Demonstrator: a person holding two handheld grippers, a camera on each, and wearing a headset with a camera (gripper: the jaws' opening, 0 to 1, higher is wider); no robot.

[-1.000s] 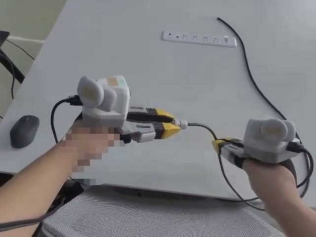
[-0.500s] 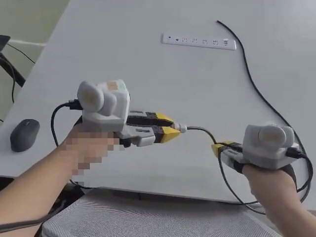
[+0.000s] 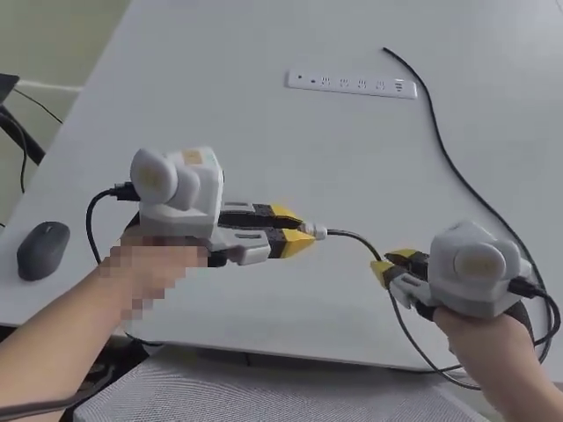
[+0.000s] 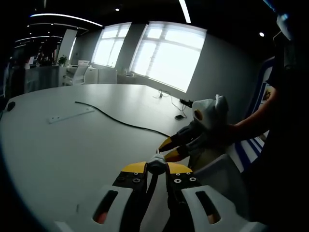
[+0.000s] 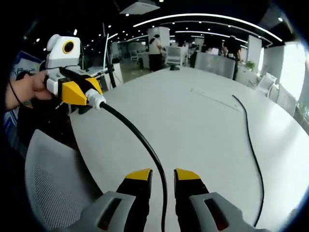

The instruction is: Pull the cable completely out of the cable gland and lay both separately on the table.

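Cable gland point(image 3: 317, 233) pinched between left gripper point(image 3: 302, 235) tips

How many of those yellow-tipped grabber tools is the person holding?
2. The left gripper clamps the cable gland; the right gripper has the cable running between its jaws.

White table point(image 3: 220, 132) carries a white power strip point(image 3: 351, 84) at its far side. Black cord point(image 3: 457, 171) runs from near the strip's right end toward the near edge. Dark mouse point(image 3: 42, 250) lies at the left edge; grey mesh chair point(image 3: 264, 396) stands below
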